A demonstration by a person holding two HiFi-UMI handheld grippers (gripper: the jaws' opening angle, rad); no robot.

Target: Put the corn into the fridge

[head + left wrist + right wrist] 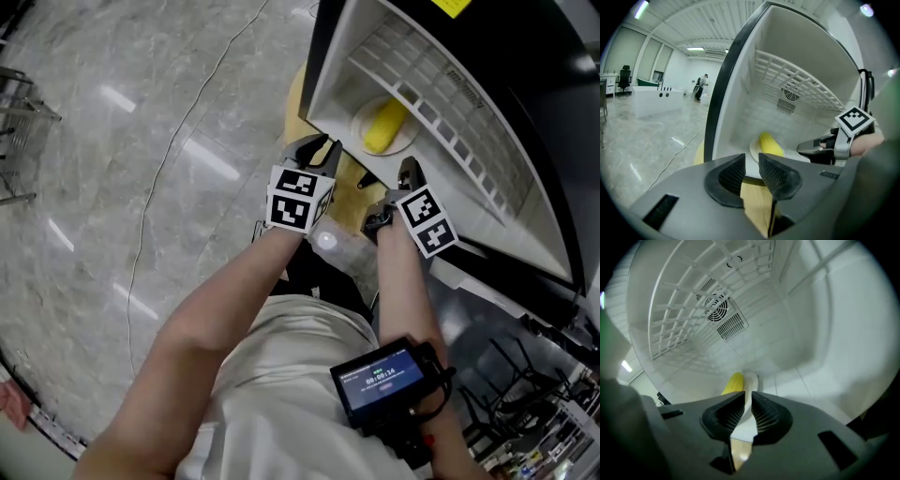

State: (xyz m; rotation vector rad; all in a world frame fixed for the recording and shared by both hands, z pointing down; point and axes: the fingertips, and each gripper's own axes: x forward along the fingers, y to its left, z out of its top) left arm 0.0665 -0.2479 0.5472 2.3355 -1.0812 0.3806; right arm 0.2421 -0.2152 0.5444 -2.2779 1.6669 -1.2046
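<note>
A glossy grey stone floor (141, 141) lies below the open white fridge (342, 56). Inside, under a white wire shelf (422, 84), the yellow corn cob (384, 127) lies on a round white plate (403, 142). The right gripper (409, 173) clamps the plate's rim. The left gripper (321, 150) hovers at the fridge's edge, jaws narrowly apart and empty.

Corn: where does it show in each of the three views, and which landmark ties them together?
Head view: corn upper centre-right, lying on the plate.
Left gripper view: corn at centre, on the plate.
Right gripper view: corn centre, left of the plate's edge.
Shared landmark: the white wire shelf.
</note>
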